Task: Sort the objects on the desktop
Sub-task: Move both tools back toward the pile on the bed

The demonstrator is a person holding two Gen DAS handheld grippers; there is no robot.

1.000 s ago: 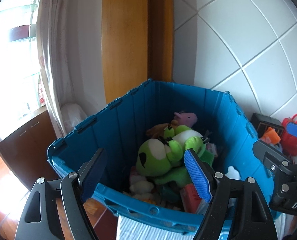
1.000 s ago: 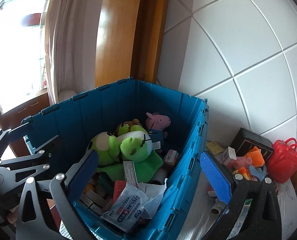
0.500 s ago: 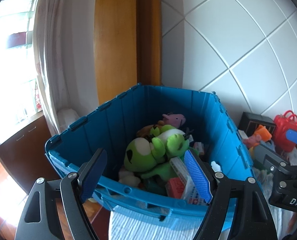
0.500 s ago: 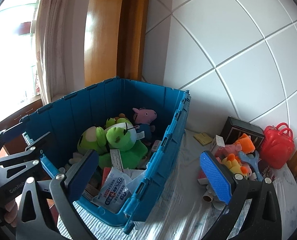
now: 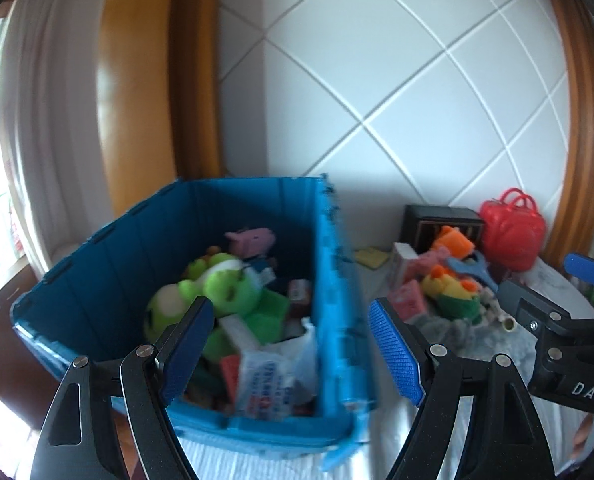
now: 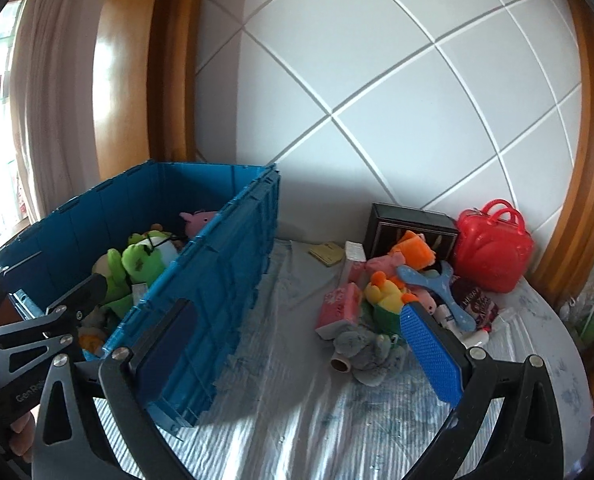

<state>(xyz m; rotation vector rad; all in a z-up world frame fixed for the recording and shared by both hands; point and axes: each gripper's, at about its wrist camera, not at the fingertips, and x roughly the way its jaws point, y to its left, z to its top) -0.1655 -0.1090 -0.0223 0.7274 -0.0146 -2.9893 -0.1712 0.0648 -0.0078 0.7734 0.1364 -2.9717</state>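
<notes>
A big blue bin (image 6: 217, 276) sits on the counter (image 6: 289, 408), which has a pale striped cloth on it. In the right wrist view the bin's long side runs from 7 o'clock up toward 1 o'clock, and its open top faces up. Inside it lie a green frog toy (image 5: 225, 292), a pink pig toy (image 5: 251, 238) and some white packets (image 5: 269, 372).

At 3 o'clock from the bin, well apart from it, there is a pile of small things near the tiled wall. A red toy bag (image 6: 493, 248) stands upright by the wall. A black box (image 6: 413, 228) stands just beside it. In front of them lie an orange plush (image 6: 415, 252), a blue slingshot (image 6: 441, 292) with its fork pointing to 12 o'clock, a rainbow plush (image 6: 387, 294), a pink packet (image 6: 339, 310) and a grey plush (image 6: 371, 354).

The left gripper (image 5: 293, 356) has its fingers (image 5: 397, 352) wide apart. Nothing is between them, and they touch nothing. They hang over the near corner of the bin.

The right gripper (image 6: 297, 356) also has its fingers (image 6: 431, 352) wide apart and holds nothing. It hangs over the cloth between the bin and the pile.
</notes>
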